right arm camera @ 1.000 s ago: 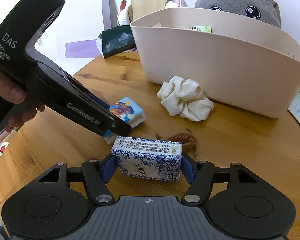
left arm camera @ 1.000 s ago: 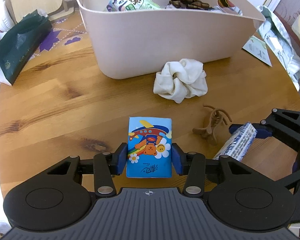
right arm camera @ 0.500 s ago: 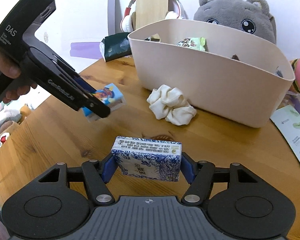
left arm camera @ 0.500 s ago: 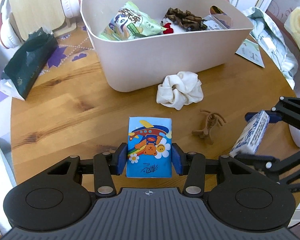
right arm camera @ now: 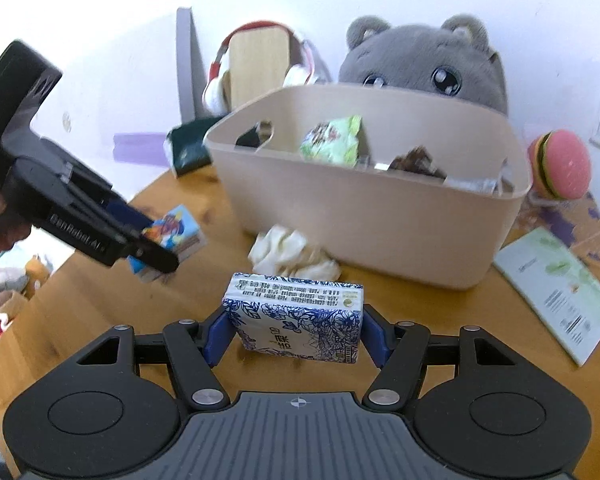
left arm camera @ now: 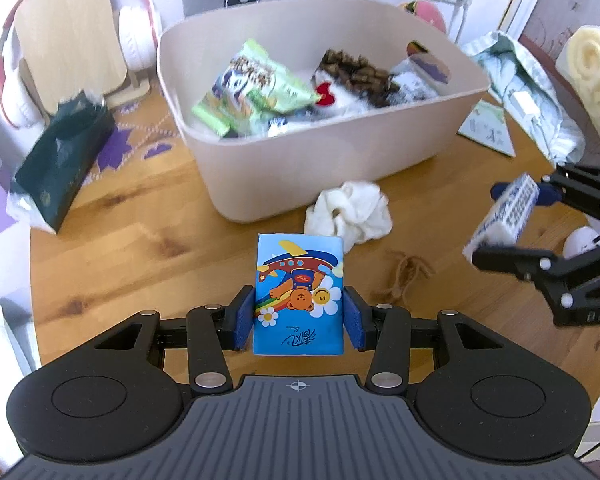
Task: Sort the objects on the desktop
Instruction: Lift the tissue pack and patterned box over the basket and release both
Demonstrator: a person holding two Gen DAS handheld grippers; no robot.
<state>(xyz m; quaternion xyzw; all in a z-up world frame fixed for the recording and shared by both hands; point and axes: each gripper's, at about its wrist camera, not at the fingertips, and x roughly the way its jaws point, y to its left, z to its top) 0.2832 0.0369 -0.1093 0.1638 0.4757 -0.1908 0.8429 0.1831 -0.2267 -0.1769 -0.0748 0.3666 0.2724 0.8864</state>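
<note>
My left gripper (left arm camera: 299, 317) is shut on a blue cartoon tissue pack (left arm camera: 299, 292) and holds it in the air above the round wooden table (left arm camera: 140, 248). My right gripper (right arm camera: 296, 332) is shut on a blue-and-white floral tissue pack (right arm camera: 296, 316), also lifted. Each shows in the other's view: the right gripper (left arm camera: 512, 220) at the right, the left gripper (right arm camera: 156, 248) at the left. The beige bin (left arm camera: 320, 160) stands ahead with snack bags and small items inside. A white scrunchie (left arm camera: 348, 216) and a brown hair claw (left arm camera: 406, 276) lie on the table in front of the bin.
A dark green tissue pack (left arm camera: 60, 164) lies at the left. Headphones on a wooden stand (left arm camera: 68, 48) and a grey plush (right arm camera: 424, 64) stand behind the bin. A leaflet (right arm camera: 560, 292), a crumpled plastic bag (left arm camera: 528, 92) and a burger toy (right arm camera: 560, 164) are at the right.
Both grippers have risen from the table with their tissue packs and tilted toward the bin, whose inside now shows. The scrunchie and hair claw have not moved.
</note>
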